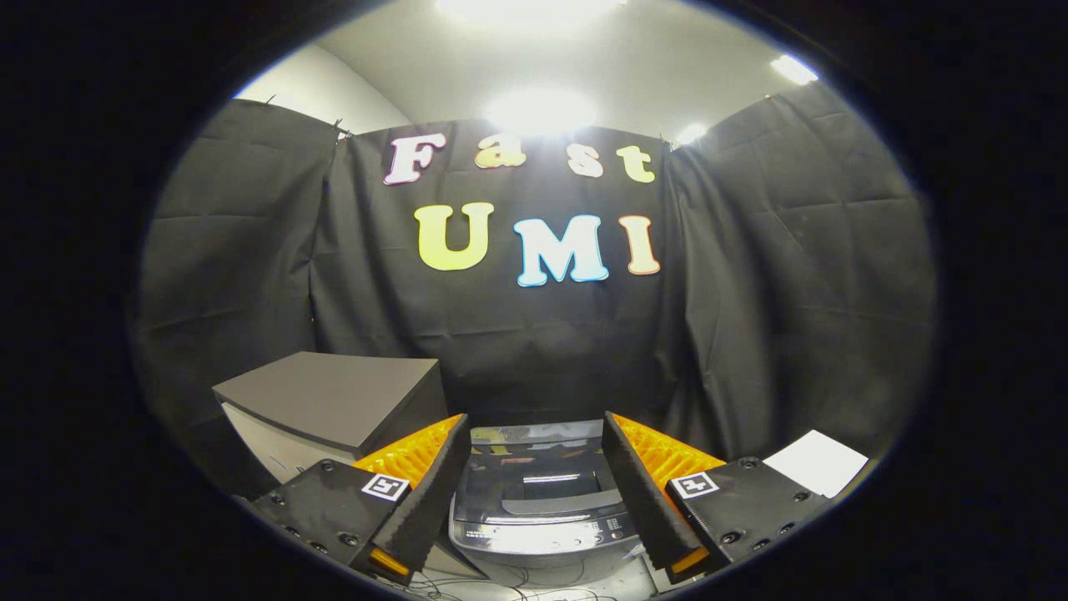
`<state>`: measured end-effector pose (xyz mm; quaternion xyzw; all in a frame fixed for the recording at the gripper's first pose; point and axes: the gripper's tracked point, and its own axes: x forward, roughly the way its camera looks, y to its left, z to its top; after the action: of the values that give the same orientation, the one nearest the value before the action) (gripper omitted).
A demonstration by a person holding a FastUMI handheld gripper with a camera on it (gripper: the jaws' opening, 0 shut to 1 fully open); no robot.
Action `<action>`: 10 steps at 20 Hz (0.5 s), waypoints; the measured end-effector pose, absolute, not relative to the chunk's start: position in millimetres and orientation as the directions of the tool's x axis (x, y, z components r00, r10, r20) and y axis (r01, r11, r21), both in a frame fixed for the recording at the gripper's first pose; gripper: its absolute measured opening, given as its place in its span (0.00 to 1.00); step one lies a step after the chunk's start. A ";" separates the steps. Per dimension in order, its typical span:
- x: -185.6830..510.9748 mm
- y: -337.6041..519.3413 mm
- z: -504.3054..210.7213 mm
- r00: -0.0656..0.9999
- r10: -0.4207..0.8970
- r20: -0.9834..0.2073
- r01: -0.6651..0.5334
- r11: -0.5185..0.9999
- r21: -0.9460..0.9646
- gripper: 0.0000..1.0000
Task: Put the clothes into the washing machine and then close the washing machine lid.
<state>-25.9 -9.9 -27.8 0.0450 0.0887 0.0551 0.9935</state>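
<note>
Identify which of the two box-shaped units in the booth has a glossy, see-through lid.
The washing machine, seen between the open jaws of the gripper. The dark cabinet beside it has a matte, opaque top.

The gripper [534, 455] fingers spread wide, empty, above the washing machine [538, 509], whose lid lies closed.

A staged recording booth, not a home: creased black cloth walls [751, 275] hang under bright ceiling lights [541, 110], enclosing a small grey top-loading washing machine [542, 509] and a dark grey box-shaped cabinet [334, 401].
</note>
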 end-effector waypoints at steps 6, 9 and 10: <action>-67.2 -29.4 -35.1 0.981 0.130 -0.144 -0.113 0.986 0.121 0.98; -83.8 -33.5 -37.9 0.981 0.137 -0.136 -0.120 0.985 0.125 0.98; -88.8 -33.2 -37.5 0.981 0.139 -0.133 -0.122 0.984 0.128 0.98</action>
<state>-88.8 -33.2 -37.5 0.0598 0.0709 0.0657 0.9935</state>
